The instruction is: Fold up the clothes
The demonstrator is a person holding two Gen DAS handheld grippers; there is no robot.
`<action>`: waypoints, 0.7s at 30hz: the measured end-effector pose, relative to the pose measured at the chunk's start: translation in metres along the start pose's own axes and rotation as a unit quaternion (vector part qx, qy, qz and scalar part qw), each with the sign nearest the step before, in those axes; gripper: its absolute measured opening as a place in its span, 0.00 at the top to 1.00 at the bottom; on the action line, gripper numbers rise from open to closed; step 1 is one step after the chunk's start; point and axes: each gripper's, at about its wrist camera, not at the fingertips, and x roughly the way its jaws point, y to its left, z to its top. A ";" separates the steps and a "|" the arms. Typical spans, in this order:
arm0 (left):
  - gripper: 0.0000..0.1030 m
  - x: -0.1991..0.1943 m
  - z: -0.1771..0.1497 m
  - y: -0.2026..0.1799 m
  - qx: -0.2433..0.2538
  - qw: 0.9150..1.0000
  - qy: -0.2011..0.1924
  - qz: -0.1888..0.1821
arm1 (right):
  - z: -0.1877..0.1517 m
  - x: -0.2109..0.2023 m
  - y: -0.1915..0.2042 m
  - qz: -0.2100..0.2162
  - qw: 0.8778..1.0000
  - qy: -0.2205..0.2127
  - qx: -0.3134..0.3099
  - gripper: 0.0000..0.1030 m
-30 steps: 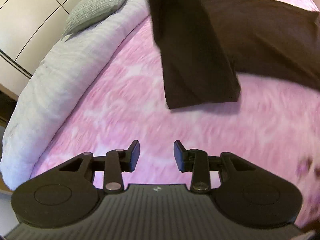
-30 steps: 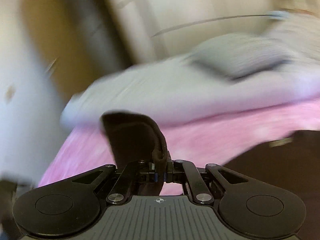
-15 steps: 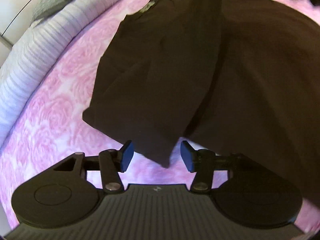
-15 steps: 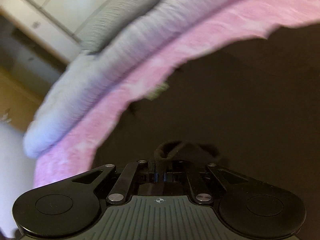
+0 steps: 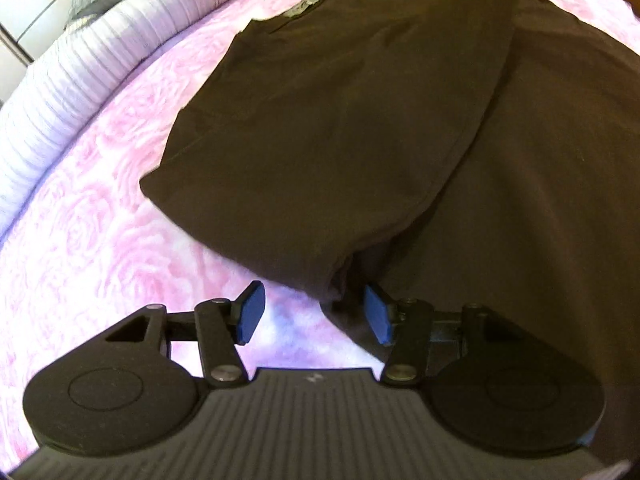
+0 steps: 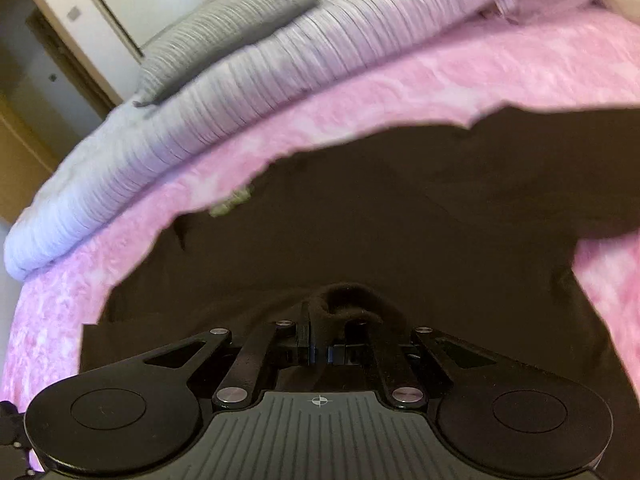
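Sleeve now folded over shirt; grey pillow beyond pink bedspread.

The shirt lies spread on the blanket, one side folded over its middle, with the ribbed duvet behind it and a pillow on that.

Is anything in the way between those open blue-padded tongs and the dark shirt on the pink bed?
Nothing visible. The left tongs, which have just been opening, stand open over the pink bedspread, and the dark shirt has its folded corner right at their tips, apparently untouched by the pads.
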 end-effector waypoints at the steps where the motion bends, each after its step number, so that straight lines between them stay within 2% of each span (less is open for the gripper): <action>1: 0.51 0.001 0.001 0.000 0.005 1.000 -0.003 0.001 | 0.004 -0.007 0.004 0.003 1.000 -0.016 -0.008 0.96; 4: 0.52 0.002 0.001 0.005 0.003 1.000 -0.008 0.008 | 0.004 -0.019 0.002 -0.020 0.998 -0.044 -0.028 0.96; 11: 0.51 0.005 -0.009 0.028 -0.092 0.996 0.000 0.016 | -0.028 0.008 -0.028 -0.077 0.997 0.025 0.003 0.96; 15: 0.51 0.005 -0.018 0.027 -0.136 0.990 0.005 0.023 | -0.032 -0.003 -0.026 -0.107 0.994 0.011 -0.004 0.96; 18: 0.52 0.006 -0.020 0.022 -0.146 0.989 0.003 0.025 | -0.039 -0.011 -0.029 -0.141 0.990 0.001 -0.008 0.96; 21: 0.54 0.007 -0.019 0.020 -0.144 0.989 -0.001 0.022 | -0.047 -0.009 -0.037 -0.145 0.989 0.026 0.003 0.96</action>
